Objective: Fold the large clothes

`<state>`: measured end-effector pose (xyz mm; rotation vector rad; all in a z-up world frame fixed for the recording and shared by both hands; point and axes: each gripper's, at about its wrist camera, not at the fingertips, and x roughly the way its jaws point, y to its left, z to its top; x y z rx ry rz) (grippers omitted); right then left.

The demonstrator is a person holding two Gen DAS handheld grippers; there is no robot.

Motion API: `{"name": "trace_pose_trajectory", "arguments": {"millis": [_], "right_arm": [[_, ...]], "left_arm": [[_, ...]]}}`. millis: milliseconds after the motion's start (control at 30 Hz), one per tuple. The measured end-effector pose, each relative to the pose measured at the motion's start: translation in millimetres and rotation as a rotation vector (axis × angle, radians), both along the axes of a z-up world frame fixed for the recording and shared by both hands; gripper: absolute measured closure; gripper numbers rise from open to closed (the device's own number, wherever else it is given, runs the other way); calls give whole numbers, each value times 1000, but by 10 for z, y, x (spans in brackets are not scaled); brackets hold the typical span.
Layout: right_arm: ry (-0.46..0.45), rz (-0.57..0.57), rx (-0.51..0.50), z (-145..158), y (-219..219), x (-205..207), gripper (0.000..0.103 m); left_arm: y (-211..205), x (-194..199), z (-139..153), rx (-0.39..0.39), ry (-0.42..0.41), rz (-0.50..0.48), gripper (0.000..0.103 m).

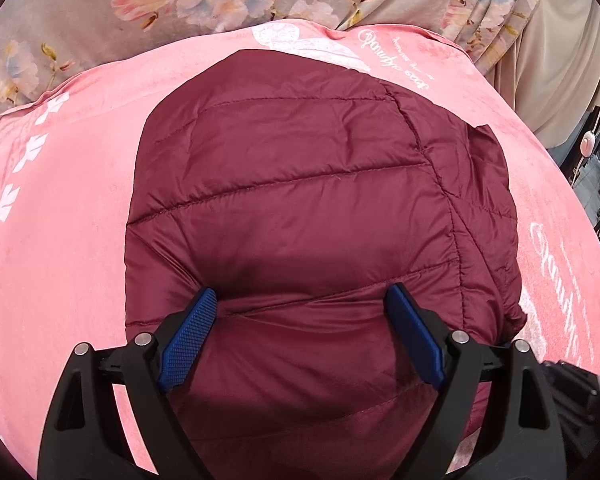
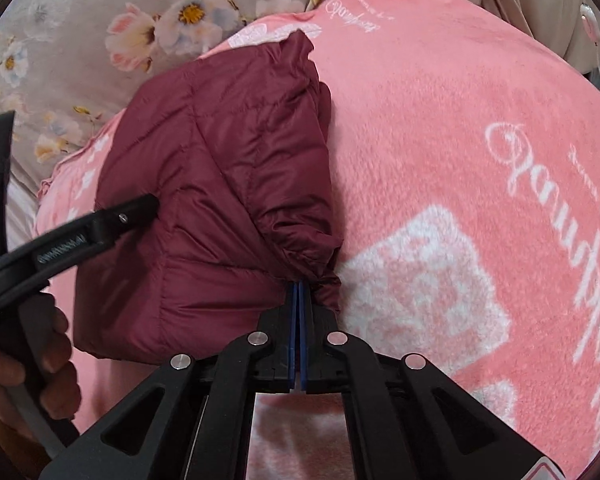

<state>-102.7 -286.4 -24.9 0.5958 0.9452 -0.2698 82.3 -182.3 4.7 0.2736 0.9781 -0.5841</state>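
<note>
Bare pink blanket (image 2: pixel 440 128) lies right of the bulky folded jacket (image 2: pixel 220 184).

The left hand-held gripper (image 1: pixel 302 300) has its jaws spread wide, while the right hand-held gripper (image 2: pixel 299 288) is clamped tight.

A home bedroom: a bed is spread with a fleecy pink blanket (image 2: pixel 440 128) printed with white script and flowers, over a grey floral bedsheet (image 1: pixel 100 4). Beige drapery (image 1: pixel 560 76) hangs at the far side, and a small pink corded switch (image 1: pixel 587 145) dangles beside it, near dark cluttered furnishings.
</note>
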Motion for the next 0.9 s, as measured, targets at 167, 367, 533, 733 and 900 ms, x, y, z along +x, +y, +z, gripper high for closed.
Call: {"name": "trace_pose_trajectory", "arguments": {"millis": [167, 367, 533, 733, 900], "right_arm": [[6, 9, -14, -69, -37, 94, 103], [-49, -29, 62, 324, -222, 198, 92], [-184, -87, 80, 668, -433, 296, 35], [-164, -133, 205, 458, -779, 612, 30], [-113, -152, 365, 87, -937, 840, 30]], "left_arm": [[-34, -26, -16, 11, -12, -9, 17], [-26, -11, 17, 6, 3, -5, 16], [143, 88, 178, -61, 64, 45, 9], [653, 512, 318, -266, 231, 167, 5], [1045, 919, 29, -358, 355, 281, 5]]}}
